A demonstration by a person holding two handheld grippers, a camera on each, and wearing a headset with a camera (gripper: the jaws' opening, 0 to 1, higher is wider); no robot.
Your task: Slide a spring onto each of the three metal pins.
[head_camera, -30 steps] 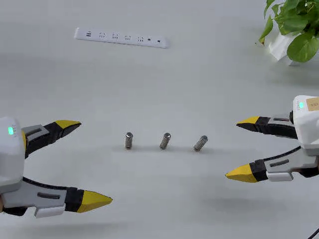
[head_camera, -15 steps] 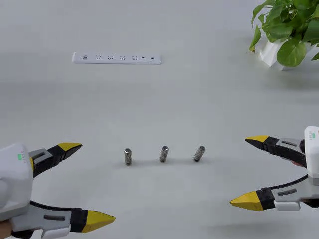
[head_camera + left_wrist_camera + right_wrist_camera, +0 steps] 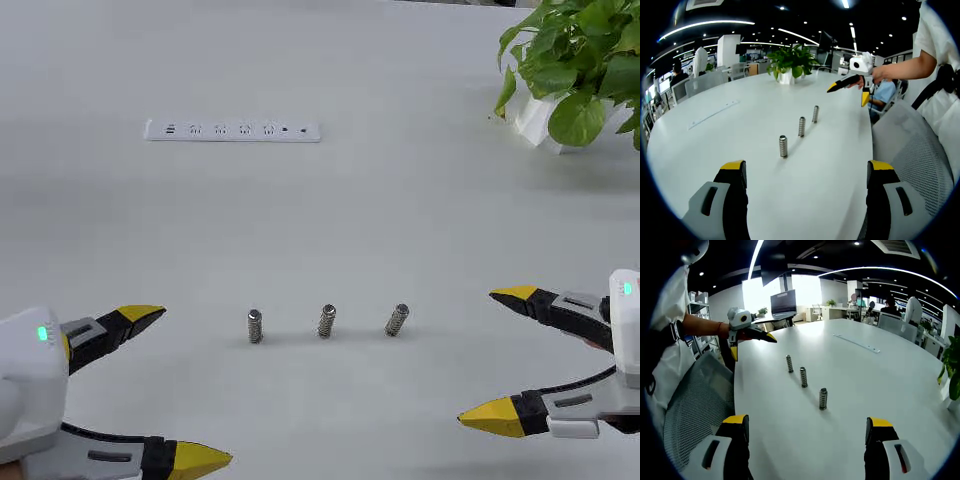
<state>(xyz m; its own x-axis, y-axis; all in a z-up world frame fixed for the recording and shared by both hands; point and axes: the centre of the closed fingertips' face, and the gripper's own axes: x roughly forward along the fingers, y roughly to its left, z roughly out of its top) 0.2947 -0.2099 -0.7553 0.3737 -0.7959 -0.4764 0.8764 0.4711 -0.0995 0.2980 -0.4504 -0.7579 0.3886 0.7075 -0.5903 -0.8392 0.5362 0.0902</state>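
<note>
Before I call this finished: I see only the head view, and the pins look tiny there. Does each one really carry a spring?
Observer: Yes. In the right gripper view the nearest pin, middle pin and far pin each wear a spring up to the cap.
Operator: What lies below my picture, off the near edge?
Observer: A grey mesh chair stands close by the edge of the table.
Operator: Anyone else around?
Observer: In the right gripper view, people show far across the office, at desks.
</note>
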